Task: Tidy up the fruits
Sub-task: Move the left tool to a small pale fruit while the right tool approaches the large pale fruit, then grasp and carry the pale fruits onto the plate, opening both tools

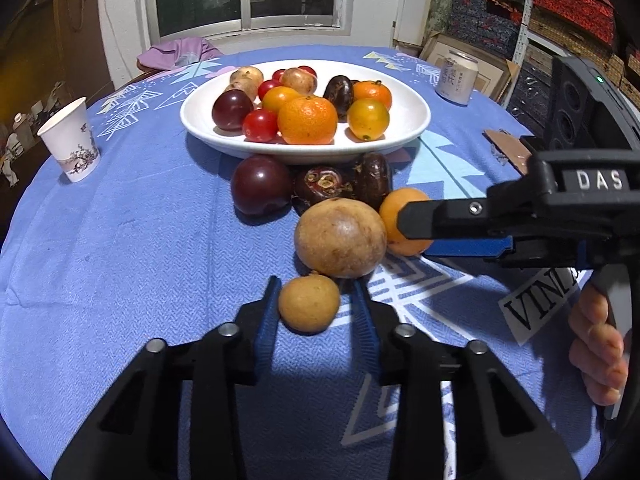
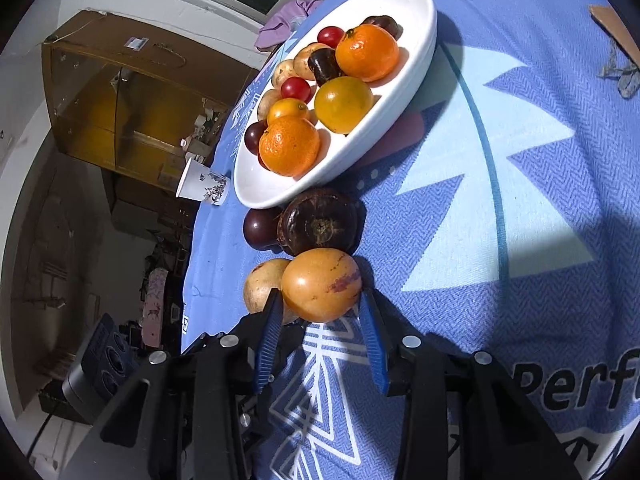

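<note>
A white plate holds several fruits: oranges, cherry tomatoes, plums, small tan fruits. In front of it on the blue tablecloth lie a dark plum, dark brown fruits, a large tan fruit, an orange fruit and a small tan fruit. My left gripper is open with the small tan fruit between its fingertips. My right gripper is open around the orange fruit, its fingertips at the fruit's sides. It also shows from the side in the left wrist view.
A paper cup stands at the left of the table. A drink can stands at the back right, and a brown card lies near the right edge. A purple cloth lies at the far edge.
</note>
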